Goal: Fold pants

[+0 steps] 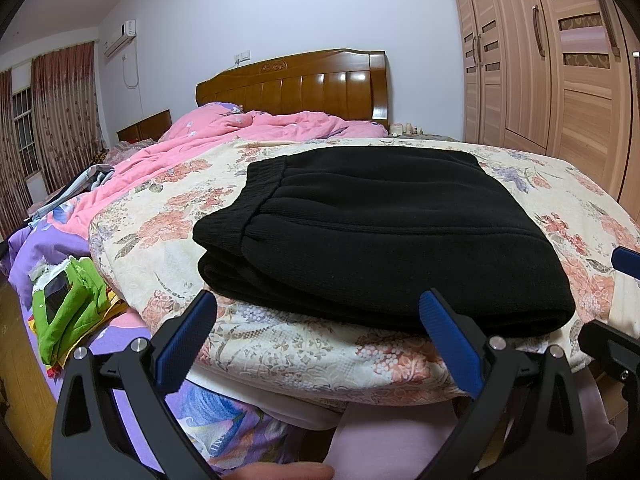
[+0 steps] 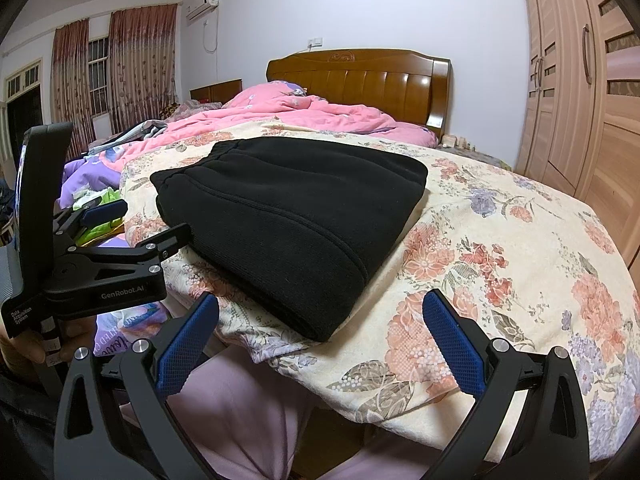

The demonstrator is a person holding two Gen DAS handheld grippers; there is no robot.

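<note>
Pants: I see the black fleece pants (image 1: pixel 360 240) lying as a compact folded stack on the cream floral quilt (image 1: pixel 304 352) at the foot of the bed, ribbed waistband edge toward the left, layers roughly squared.
Left gripper: my left gripper (image 1: pixel 318 340) is released, blue pads spread wide, hovering just off the stack's near edge and holding nothing.
Right gripper: my right gripper (image 2: pixel 320 340) is likewise released and empty, near the stack's front corner, not touching it.
Progress: I judge the fold essentially finished; perhaps only a tidy-up or a pull-back is left.
Risk, snag: the left gripper's right finger (image 1: pixel 448 344) sits very close to the bottom fold, so an advance or lift from here could catch the thick fleece and flip a layer open.
Risk, slide: the quilt hangs over the bed's edge right below the stack; any tug on it could drag the pants toward the drop.
Risk, collision: both grippers are crowded together, so a careless swing could knock one into the other.
</note>
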